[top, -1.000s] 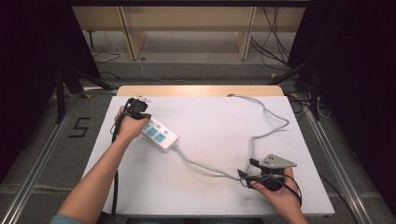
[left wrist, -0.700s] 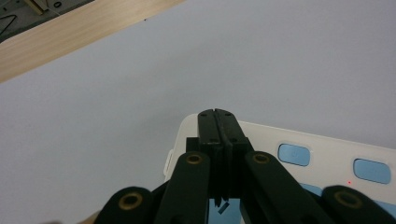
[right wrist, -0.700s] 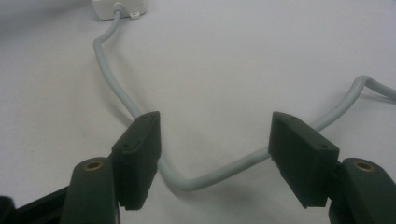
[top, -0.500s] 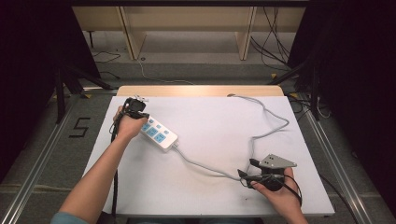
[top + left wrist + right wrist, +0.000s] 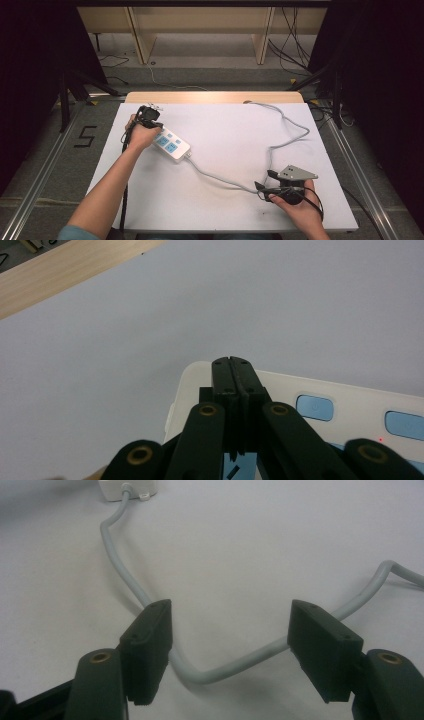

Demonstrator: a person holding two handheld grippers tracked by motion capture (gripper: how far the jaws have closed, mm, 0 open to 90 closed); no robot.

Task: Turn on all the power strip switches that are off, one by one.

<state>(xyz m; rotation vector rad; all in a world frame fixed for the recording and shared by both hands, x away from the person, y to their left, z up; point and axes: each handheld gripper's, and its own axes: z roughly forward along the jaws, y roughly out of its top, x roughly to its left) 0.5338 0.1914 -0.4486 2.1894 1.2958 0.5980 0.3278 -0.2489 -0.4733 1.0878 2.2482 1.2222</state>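
Observation:
A white power strip with blue switches lies at the left of the white table. My left gripper is shut, its closed jaws resting over the strip's near end; the left gripper holds nothing between its jaws. A grey cable runs from the strip across the table and loops back to the far edge. My right gripper is open at the front right, its jaws set either side of a bend in the cable. The right gripper has a wide gap between its pads.
The table's wooden far edge shows beyond the white sheet. Wooden shelving legs and loose cables stand on the floor behind. A number 5 marker lies on the floor at the left.

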